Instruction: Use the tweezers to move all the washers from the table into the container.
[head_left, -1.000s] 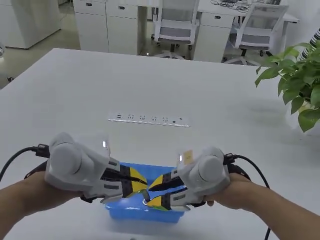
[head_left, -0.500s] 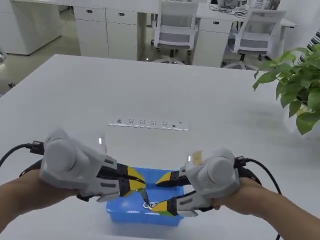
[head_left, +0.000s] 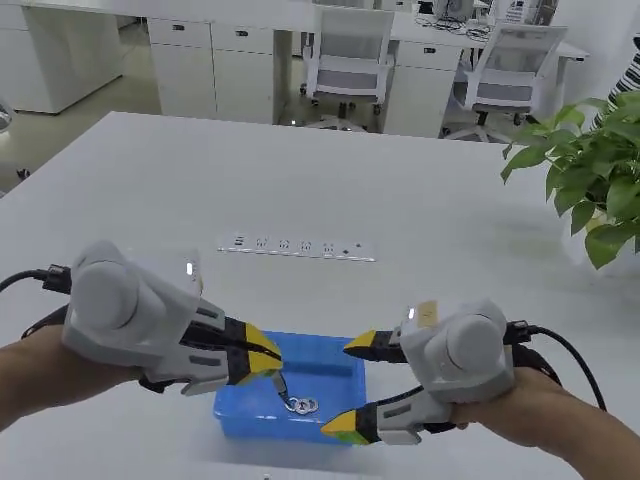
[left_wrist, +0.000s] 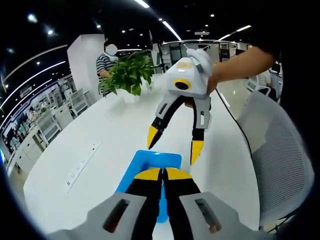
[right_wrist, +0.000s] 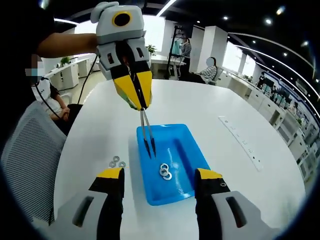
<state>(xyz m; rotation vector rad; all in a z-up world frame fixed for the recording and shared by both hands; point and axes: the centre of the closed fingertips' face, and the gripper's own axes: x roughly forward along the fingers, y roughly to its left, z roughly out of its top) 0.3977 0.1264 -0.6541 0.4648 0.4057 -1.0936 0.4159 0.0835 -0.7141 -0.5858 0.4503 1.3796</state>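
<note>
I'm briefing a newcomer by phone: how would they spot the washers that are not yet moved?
On the large white table, find the shallow blue rectangular plastic tray. Left of its long edge in the right gripper view lie three small silver metal washers in a cluster; unlike the silver washers inside the tray, they rest on bare tabletop.

plant (head_left: 590, 190) cropped, container (head_left: 322, 354) partly hidden

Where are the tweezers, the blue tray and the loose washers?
Tweezers (right_wrist: 145, 125): right gripper view, mid-shaft.
Blue tray (right_wrist: 184, 150): right gripper view, bare floor.
Loose washers (right_wrist: 116, 158): right gripper view, uppermost washer.
</note>
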